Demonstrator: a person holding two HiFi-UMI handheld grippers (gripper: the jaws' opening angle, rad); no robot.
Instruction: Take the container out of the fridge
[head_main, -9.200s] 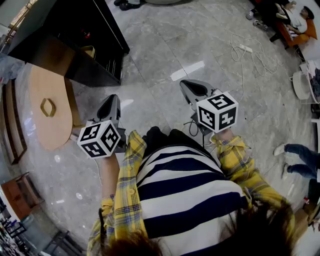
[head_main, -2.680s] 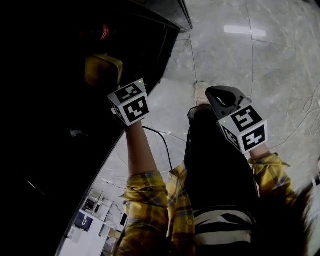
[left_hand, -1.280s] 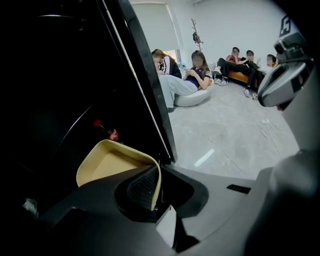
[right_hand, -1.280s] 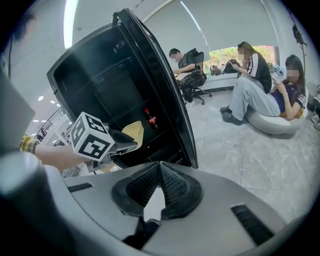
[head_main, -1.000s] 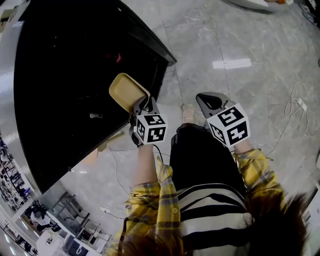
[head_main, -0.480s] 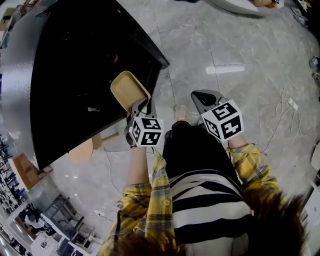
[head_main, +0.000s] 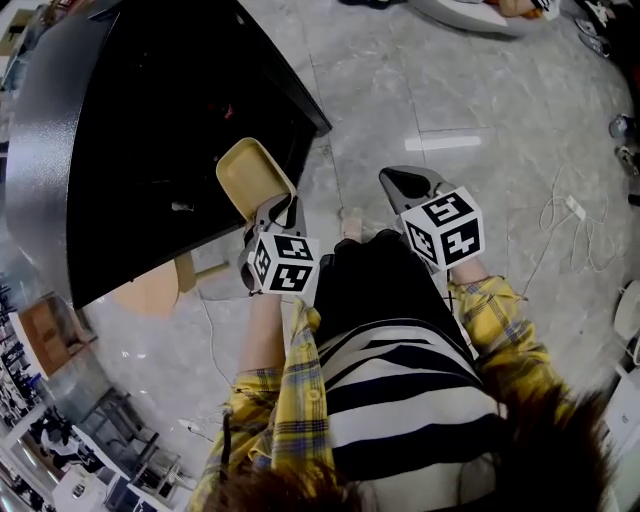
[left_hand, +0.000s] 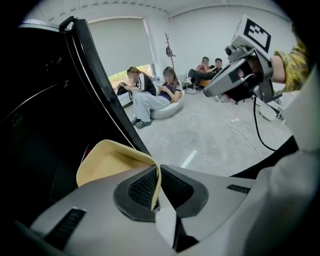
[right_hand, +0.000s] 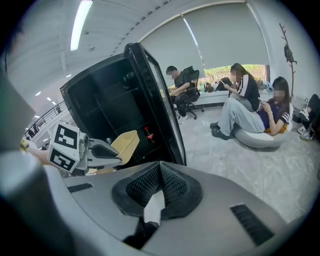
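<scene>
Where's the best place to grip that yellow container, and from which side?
Its thin wall at the near edge, from the person's side. The container is a shallow open tray, so one jaw fits inside, one outside; the left hand-held gripper is shut on it so. The far edge faces the fridge.

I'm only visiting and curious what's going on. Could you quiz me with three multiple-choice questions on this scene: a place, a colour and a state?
1. Where is the container? A) on the floor B) in the left gripper's jaws C) on a table
2. What colour is the container? A) red B) blue C) pale yellow
3. How do the right gripper's jaws stand? A) closed, empty B) wide open C) closed on a bottle
Answers: 1 B, its rim is pinched there; 2 C, pale yellow against the black fridge; 3 A, they meet with nothing between.
</scene>
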